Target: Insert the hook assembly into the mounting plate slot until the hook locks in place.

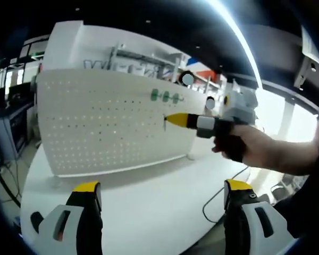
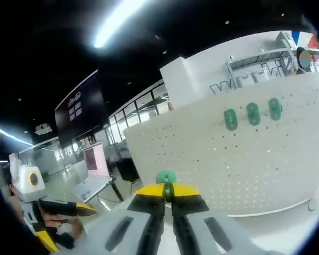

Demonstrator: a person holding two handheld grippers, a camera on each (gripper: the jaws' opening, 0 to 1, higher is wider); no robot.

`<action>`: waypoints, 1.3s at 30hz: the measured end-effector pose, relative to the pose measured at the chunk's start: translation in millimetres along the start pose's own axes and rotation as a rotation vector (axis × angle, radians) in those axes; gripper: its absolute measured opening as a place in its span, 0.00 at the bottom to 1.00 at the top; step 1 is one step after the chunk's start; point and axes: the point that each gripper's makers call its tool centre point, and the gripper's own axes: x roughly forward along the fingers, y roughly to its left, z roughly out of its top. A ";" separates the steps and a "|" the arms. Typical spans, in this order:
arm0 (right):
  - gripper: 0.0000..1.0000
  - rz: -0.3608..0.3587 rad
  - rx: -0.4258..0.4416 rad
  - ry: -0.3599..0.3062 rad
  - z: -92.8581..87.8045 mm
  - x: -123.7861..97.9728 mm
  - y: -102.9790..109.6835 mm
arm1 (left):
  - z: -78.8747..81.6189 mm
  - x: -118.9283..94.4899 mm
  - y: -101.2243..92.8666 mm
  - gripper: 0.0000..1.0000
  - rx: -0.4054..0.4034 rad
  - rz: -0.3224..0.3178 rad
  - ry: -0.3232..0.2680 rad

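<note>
White pegboard (image 1: 111,122) stands upright on a white table (image 1: 149,207), three green hooks (image 1: 165,96) already mounted in a row near its top right. To their right, the right gripper (image 1: 170,120), jaws clamped on a fourth green hook (image 2: 166,178), reaches the board just below that row. The left gripper (image 1: 162,191) hangs near, jaws apart and empty. The insertion looks under way; next, the hook likely needs pressing squarely into a slot until it locks.
</note>
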 end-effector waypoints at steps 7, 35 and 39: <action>0.01 -0.097 -0.029 -0.050 23.9 -0.6 -42.6 | -2.0 0.9 5.1 0.95 -0.026 0.006 0.002; 0.01 -0.348 -0.082 -0.175 91.8 -22.1 -166.7 | -2.3 5.1 18.2 0.91 -0.033 0.023 0.021; 0.01 -0.358 -0.095 -0.183 98.5 -21.0 -174.9 | -0.7 6.2 20.2 0.90 -0.030 0.026 0.020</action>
